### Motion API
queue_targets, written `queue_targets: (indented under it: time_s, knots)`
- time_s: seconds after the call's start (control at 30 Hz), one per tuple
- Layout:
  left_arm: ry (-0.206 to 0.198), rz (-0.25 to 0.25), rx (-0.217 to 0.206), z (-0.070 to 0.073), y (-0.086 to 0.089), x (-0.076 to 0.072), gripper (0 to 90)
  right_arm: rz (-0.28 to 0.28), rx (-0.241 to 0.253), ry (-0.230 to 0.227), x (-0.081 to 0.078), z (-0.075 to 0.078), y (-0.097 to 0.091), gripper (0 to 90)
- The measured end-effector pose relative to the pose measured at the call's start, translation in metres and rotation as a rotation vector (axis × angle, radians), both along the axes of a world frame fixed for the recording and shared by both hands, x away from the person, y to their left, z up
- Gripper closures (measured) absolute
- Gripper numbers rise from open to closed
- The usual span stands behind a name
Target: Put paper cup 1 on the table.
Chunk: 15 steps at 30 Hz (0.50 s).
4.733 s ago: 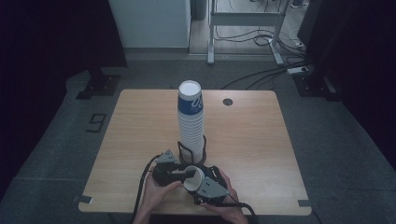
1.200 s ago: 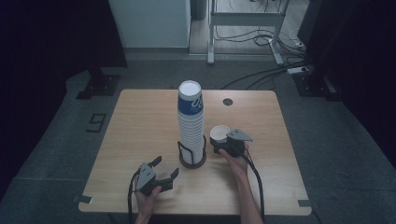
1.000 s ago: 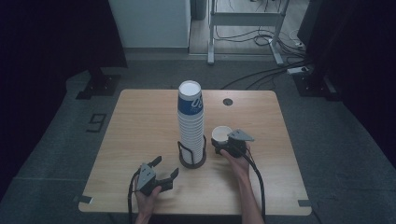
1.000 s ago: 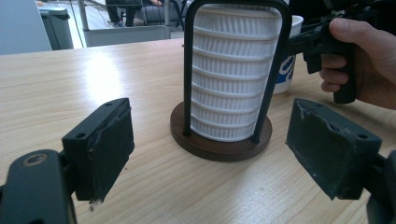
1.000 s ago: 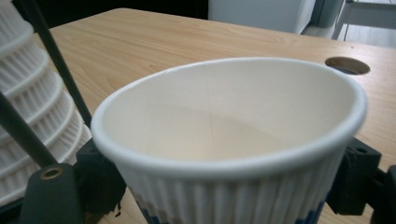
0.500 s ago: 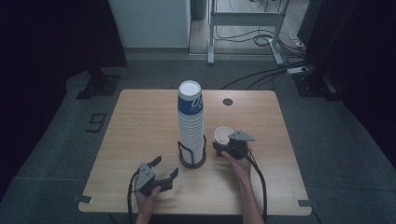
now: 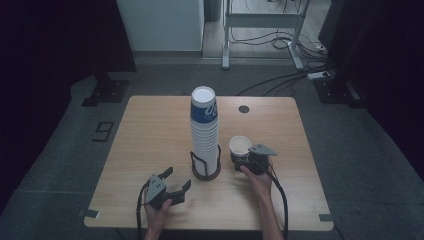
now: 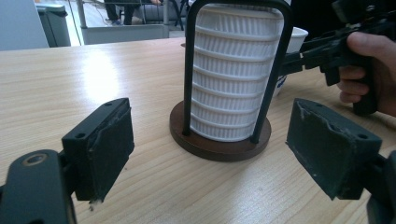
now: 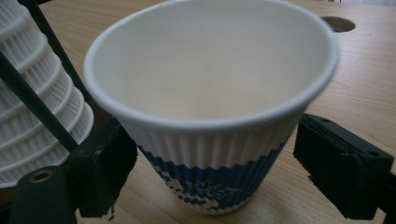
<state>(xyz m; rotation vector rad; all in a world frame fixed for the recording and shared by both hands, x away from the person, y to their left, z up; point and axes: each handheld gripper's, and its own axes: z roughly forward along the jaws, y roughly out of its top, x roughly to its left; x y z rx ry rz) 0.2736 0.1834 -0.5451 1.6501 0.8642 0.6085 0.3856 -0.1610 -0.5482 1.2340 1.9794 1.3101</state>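
- Cup (image 9: 212, 116) stands upright on the table (image 7: 150, 135), between the right gripper's (image 7: 243, 159) jaws, which have just been opening; the right pad stands clear, so it looks released.
- Stack (image 7: 204, 132) in its holder (image 8: 219, 140) sits just beside, so backing out toward the person is freest.
- Left gripper (image 8: 219, 154) waits spread wide, empty, near the front edge.

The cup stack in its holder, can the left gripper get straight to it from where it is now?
Probably yes. The left gripper stands open facing the cup stack, with bare table between; the right gripper and loose cup sit off to the side.
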Motion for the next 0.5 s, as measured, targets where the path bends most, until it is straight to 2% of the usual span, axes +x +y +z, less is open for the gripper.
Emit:
queue_targets:
  time_s: [0.17,0.33,0.5]
  knots:
    - [-0.005,0.000,0.003,0.000,0.000,0.000,14.6,-0.019,0.025,-0.005,-0.008,-0.001,-0.006,13.3]
    - [0.000,0.000,0.003,0.000,0.000,0.000,14.6,-0.021,0.029,-0.013,-0.020,-0.001,-0.011,13.1]
    - [0.003,0.001,0.000,0.000,0.000,0.000,14.6,-0.047,0.029,-0.018,-0.029,0.001,-0.016,12.8]
